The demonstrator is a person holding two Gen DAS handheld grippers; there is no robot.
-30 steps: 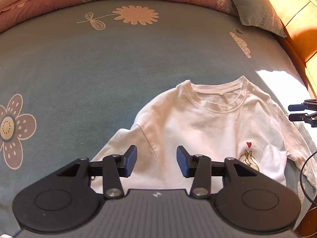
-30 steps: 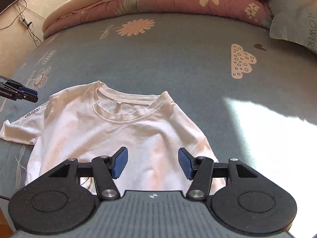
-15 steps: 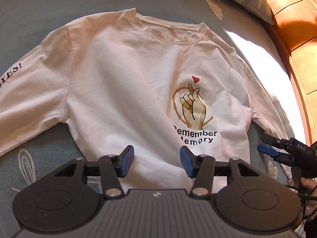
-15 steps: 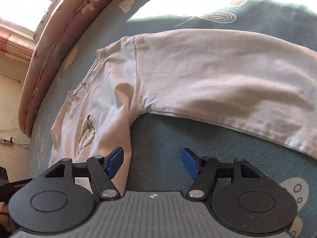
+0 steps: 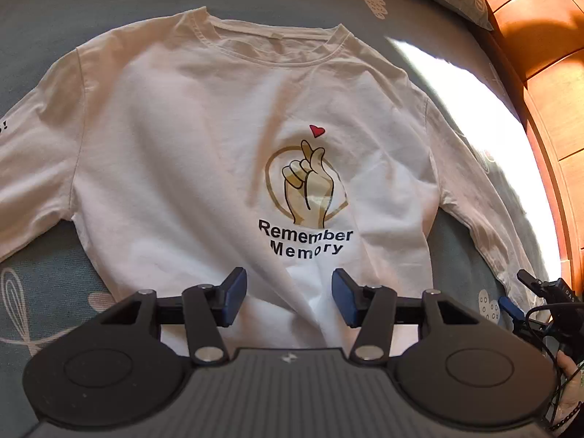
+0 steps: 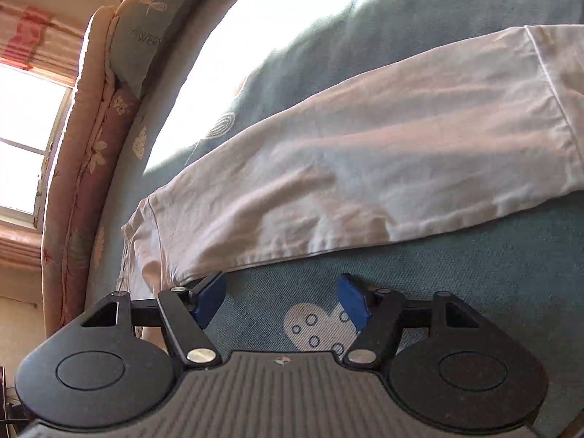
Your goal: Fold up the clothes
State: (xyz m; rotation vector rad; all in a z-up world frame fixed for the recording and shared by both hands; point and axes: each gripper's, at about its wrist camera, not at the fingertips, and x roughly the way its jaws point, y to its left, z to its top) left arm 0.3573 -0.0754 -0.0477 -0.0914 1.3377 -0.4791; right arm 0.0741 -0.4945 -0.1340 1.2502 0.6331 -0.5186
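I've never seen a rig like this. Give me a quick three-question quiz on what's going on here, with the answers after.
1. True or false: the white shirt lies spread out, print side up, on the bed cover.
2. Which part of the shirt lies just ahead of the right gripper: A collar, B sleeve, C print?
3. Fill in: the left gripper hovers over the shirt's lower ____.

Key
1. True.
2. B; its jaws have just been opening, with only bed cover between them.
3. Front, below the "Remember Memory" print; jaws apart, gripping nothing.
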